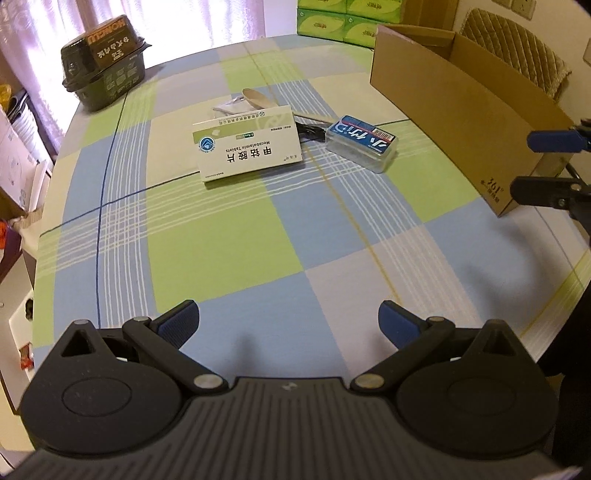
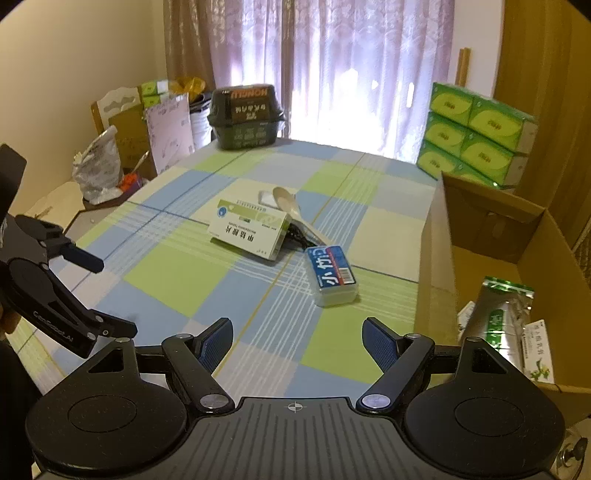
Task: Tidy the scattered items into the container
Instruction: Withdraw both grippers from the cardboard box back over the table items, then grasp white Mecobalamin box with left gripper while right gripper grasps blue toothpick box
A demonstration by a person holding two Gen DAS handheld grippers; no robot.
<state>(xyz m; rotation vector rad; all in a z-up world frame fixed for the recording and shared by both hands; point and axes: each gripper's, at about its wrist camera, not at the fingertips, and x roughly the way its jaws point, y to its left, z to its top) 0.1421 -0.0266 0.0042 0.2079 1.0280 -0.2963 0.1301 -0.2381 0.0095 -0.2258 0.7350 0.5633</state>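
Note:
A white and green medicine box (image 1: 248, 142) (image 2: 248, 228) lies mid-table. Beside it sits a clear case with a blue label (image 1: 361, 143) (image 2: 333, 276). Behind them lie a wooden spoon (image 1: 258, 96) (image 2: 288, 201), a small white packet (image 1: 232, 106) (image 2: 266, 197) and a black tangled item (image 1: 310, 132) (image 2: 298, 233). The open cardboard box (image 1: 469, 107) (image 2: 432, 258) stands at the right and holds a green and silver pouch (image 2: 498, 317) and a white carton (image 2: 540, 354). My left gripper (image 1: 288, 325) (image 2: 110, 295) is open above bare cloth. My right gripper (image 2: 297, 347) (image 1: 532, 166) is open near the box.
A checked blue, green and white cloth (image 1: 221, 240) covers the table. A dark noodle tub (image 1: 105, 68) (image 2: 245, 116) stands at the far edge. Stacked green tissue packs (image 2: 476, 133) (image 1: 347, 18) sit behind the cardboard box. Chairs, bags and cartons crowd the floor to the left.

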